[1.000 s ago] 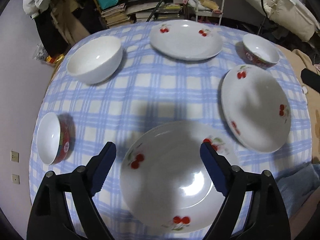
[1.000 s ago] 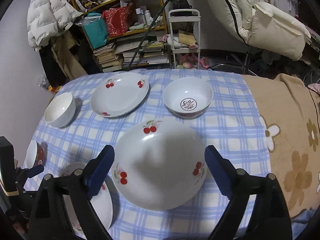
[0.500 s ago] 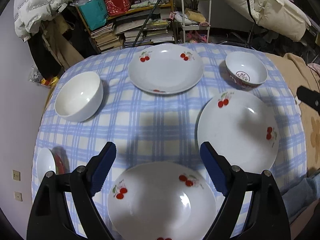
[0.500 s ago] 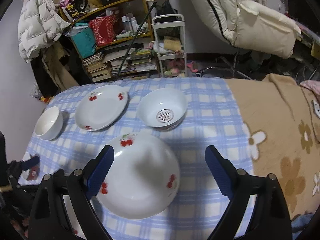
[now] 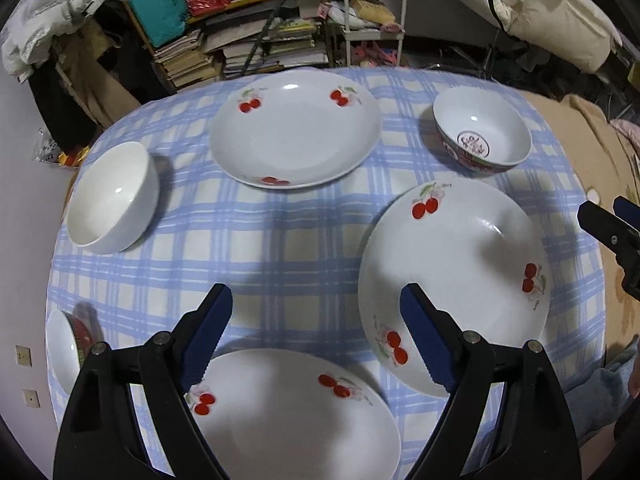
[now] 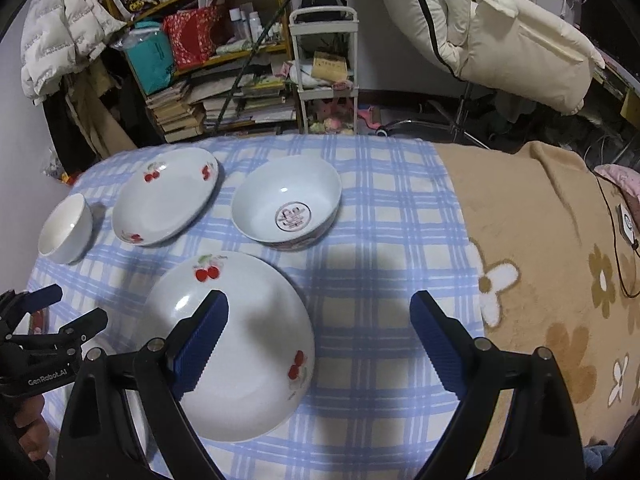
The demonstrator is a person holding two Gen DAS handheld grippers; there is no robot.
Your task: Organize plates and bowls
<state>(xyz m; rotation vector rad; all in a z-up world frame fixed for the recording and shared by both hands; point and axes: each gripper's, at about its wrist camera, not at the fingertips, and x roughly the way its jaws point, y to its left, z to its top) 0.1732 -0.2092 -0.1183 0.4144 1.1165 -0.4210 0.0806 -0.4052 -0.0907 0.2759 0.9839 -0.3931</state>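
Observation:
Three white cherry-print plates lie on the blue checked tablecloth (image 5: 280, 240): a near plate (image 5: 296, 412), a right plate (image 5: 452, 280) and a far plate (image 5: 296, 128). A plain white bowl (image 5: 112, 200) sits at the left, and a red-patterned bowl (image 5: 484, 132) at the far right. A small red bowl (image 5: 64, 352) is at the left edge. My left gripper (image 5: 316, 304) hangs open above the cloth, just beyond the near plate. My right gripper (image 6: 320, 308) is open and empty, its left finger over the right plate (image 6: 240, 340).
A beige flowered blanket (image 6: 540, 260) covers the surface right of the cloth. Behind the table stand a cluttered bookshelf (image 6: 208, 64), a white trolley (image 6: 324, 72) and a padded chair (image 6: 500, 28). The other gripper (image 6: 52, 320) shows at the right wrist view's left edge.
In the left wrist view the near plate has slid down toward the bottom edge and the far dishes have come nearer. In the right wrist view the plates have shifted left. Both grippers stayed open.

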